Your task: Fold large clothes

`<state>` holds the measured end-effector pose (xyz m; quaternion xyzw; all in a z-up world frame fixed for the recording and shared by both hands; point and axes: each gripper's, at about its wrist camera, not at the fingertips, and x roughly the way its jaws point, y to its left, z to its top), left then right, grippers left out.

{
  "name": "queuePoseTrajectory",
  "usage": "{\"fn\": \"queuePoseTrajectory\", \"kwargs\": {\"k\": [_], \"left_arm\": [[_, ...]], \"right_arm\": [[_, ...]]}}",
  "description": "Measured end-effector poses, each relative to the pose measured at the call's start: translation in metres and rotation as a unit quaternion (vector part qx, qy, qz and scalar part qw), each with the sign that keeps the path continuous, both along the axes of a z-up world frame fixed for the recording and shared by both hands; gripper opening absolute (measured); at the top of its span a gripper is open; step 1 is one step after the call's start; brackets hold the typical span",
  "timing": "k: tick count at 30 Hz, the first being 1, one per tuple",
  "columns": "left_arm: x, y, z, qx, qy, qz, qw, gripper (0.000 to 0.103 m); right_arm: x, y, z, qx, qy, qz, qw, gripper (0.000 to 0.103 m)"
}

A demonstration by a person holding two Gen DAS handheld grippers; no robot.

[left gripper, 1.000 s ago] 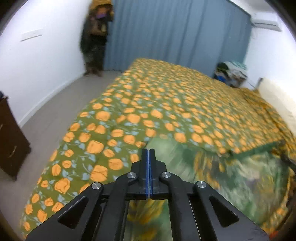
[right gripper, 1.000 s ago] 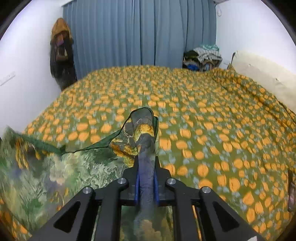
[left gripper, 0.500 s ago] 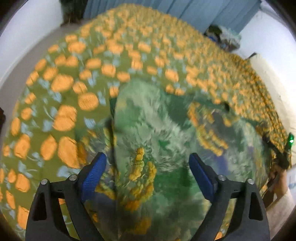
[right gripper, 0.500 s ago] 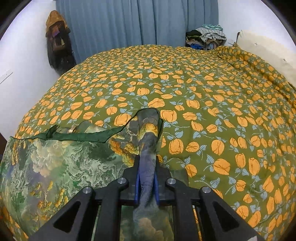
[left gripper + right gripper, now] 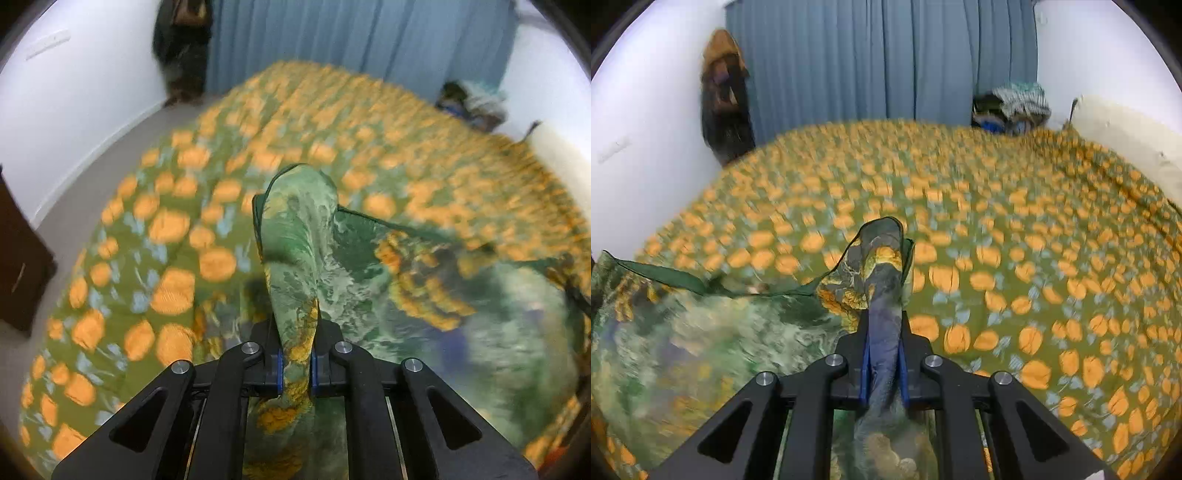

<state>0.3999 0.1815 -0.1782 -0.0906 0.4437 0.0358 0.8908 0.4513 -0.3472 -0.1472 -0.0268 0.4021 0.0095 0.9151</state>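
A large green garment with a painted landscape print (image 5: 369,280) lies over the near part of the bed. My left gripper (image 5: 294,363) is shut on a bunched corner of it, and a fold of the cloth stands up beyond the blue pads. In the right wrist view the same green garment (image 5: 701,332) spreads to the left, and my right gripper (image 5: 883,363) is shut on another corner that rises past the fingertips. A dark green hem runs between the two held corners.
The bed (image 5: 1015,258) carries a green cover with orange flowers. A blue curtain (image 5: 886,59) hangs behind it. A pile of clothes (image 5: 1012,107) and a pale pillow (image 5: 1126,133) sit at the far right. Dark furniture (image 5: 22,266) stands by the left wall, hung clothes (image 5: 724,96) beyond.
My left gripper opened wide over the garment, then shut on a bunched corner of it. The right gripper kept its grip and sank a little toward the bed.
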Motion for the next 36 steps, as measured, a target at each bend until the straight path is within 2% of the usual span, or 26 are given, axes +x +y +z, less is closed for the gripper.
{"fn": "queuePoseTrajectory", "kwargs": {"k": [1,3,5,7,11,15,29,36], "left_arm": [[0.005,-0.003,-0.015,0.007,0.013,0.003,0.9999,0.01],[0.006,-0.013,-0.035,0.035,0.02,-0.001,0.9992,0.013],[0.006,-0.026,-0.048,0.076,0.013,-0.013,0.997,0.014],[0.003,-0.028,-0.053,0.089,0.003,-0.017,0.9958,0.015],[-0.003,-0.021,-0.06,0.065,-0.018,-0.009,0.9977,0.017],[-0.009,-0.02,-0.065,0.056,-0.035,-0.006,0.9978,0.018],[-0.011,-0.006,-0.075,0.003,-0.061,-0.005,0.9981,0.019],[-0.009,-0.007,-0.076,0.007,-0.066,-0.005,0.9978,0.02]], "right_arm": [[0.007,-0.002,-0.025,-0.002,0.037,-0.009,0.999,0.012],[0.011,-0.007,-0.054,0.006,0.074,-0.01,0.997,0.013],[0.006,-0.013,-0.069,0.024,0.058,-0.009,0.998,0.016],[0.005,-0.019,-0.075,0.045,0.051,-0.013,0.998,0.017],[0.001,-0.032,-0.086,0.098,0.032,-0.021,0.994,0.018],[-0.001,-0.037,-0.09,0.122,0.02,-0.02,0.992,0.018],[-0.004,-0.043,-0.1,0.149,0.0,-0.017,0.989,0.018],[-0.004,-0.046,-0.103,0.157,-0.004,-0.014,0.987,0.018]]}}
